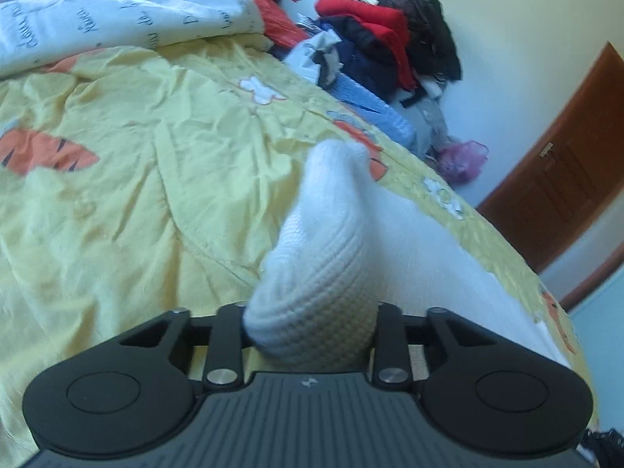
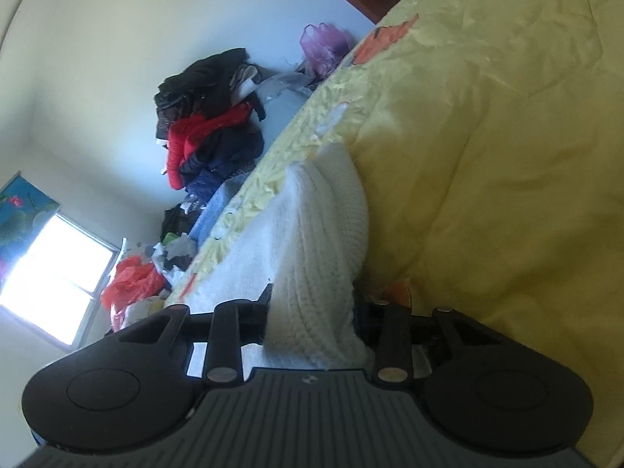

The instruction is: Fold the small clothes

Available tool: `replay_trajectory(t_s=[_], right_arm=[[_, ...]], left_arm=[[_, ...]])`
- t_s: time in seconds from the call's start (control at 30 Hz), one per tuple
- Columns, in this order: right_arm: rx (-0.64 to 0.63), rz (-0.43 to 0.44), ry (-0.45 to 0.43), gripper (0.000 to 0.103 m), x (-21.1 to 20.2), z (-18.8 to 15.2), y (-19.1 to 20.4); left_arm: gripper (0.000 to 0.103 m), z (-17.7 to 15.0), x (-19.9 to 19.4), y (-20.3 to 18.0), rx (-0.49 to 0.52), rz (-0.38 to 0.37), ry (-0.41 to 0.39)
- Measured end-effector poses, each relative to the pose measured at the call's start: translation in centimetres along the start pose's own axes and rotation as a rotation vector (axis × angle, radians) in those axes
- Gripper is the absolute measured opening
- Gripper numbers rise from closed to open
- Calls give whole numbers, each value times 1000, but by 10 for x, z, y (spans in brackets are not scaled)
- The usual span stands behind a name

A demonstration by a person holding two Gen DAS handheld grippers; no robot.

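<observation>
The white knitted garment [image 1: 327, 257] is on the yellow bed [image 1: 136, 179], running from each hand-held gripper toward 12 o'clock. The left hand-held gripper [image 1: 310, 329] is pinched onto one bunched end, the right hand-held gripper [image 2: 312, 323] onto another; neither hand is nearer.

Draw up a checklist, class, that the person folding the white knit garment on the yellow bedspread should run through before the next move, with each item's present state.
1. Left gripper clamped on the white knit garment: ok.
2. Right gripper clamped on the garment: ok.
3. Both grips on the same piece: cannot tell.
4. Garment lifted clear of the yellow bedspread: not ok; white fabric lies on it beyond the left grip.
5. Bedspread fabric kept out of the jaws: cannot tell.
6. Clothes pile apart from the working area: ok.
</observation>
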State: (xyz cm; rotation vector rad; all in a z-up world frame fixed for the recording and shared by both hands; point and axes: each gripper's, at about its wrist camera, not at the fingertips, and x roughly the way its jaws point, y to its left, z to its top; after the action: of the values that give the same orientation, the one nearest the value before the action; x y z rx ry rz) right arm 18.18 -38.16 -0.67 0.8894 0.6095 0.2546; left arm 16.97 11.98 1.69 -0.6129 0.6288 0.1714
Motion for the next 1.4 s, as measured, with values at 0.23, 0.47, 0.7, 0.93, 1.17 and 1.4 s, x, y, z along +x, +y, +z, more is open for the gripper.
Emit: replay_trajectory(t_s=[0.23,0.47,0.7,0.93,1.17,1.4], right_arm=[[-100,129,30,31,-74,-3,39],[-73,64,148,34,-176,-62,-9],[-42,-84,-6,57,-223,-42,-38],[-377,-49,66,57,-145,9,26],[-670,-194,302,58,-24,-5,63],[-668,-152,286,12,-39,-4,55]], left_arm=[[24,6,-70,-7,100,-135,10],[25,-57,-159,49,176,-174,129],[63,-54,-187,79,153,-70,146],[90,-6,-186,34,307,12,-136],[90,-26,-87,-41,664,193,-30],[25,-41,-57,-48,707,171,66]])
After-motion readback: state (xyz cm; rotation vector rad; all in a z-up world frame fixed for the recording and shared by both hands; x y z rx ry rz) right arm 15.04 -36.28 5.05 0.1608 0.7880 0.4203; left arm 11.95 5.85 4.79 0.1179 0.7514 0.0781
